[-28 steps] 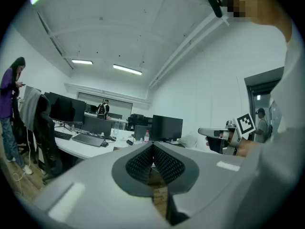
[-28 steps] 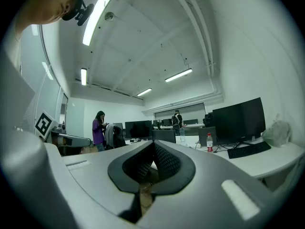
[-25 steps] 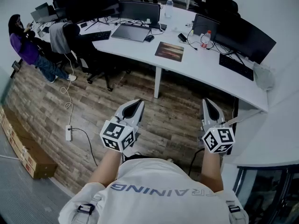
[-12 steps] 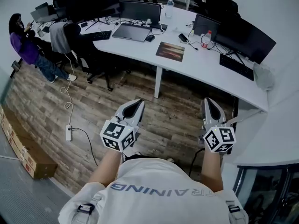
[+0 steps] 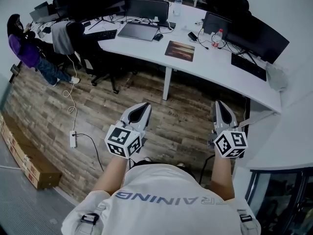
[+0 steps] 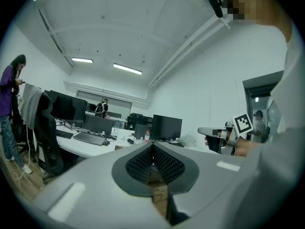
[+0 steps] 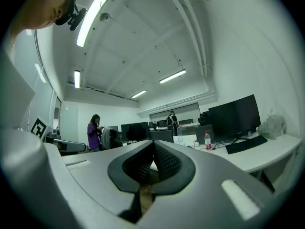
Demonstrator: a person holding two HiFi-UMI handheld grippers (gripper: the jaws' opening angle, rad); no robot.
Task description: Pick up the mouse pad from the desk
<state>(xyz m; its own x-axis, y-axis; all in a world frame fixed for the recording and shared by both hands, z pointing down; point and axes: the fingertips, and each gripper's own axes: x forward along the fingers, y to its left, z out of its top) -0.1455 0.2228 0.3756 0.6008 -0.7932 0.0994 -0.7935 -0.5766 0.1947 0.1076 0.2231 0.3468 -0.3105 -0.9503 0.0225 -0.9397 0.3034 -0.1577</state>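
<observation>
Head view: mouse pad (image 5: 179,51) on desk (image 5: 215,71), grippers over floor (image 5: 117,99)

Mouse pad: flat, near the white desk's front edge, well apart from both grippers. Left gripper (image 5: 145,105), right gripper (image 5: 218,103): jaws pressed together, empty, above open wood floor.

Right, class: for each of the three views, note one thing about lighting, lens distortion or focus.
Head view: even light, no harsh shadows, mouse pad fairly sharp. Left gripper view: strong fisheye, dark rounded corners, left hand-held gripper close and soft. Right gripper view: ceiling strip light blown out, ceiling lines bowed.
</observation>
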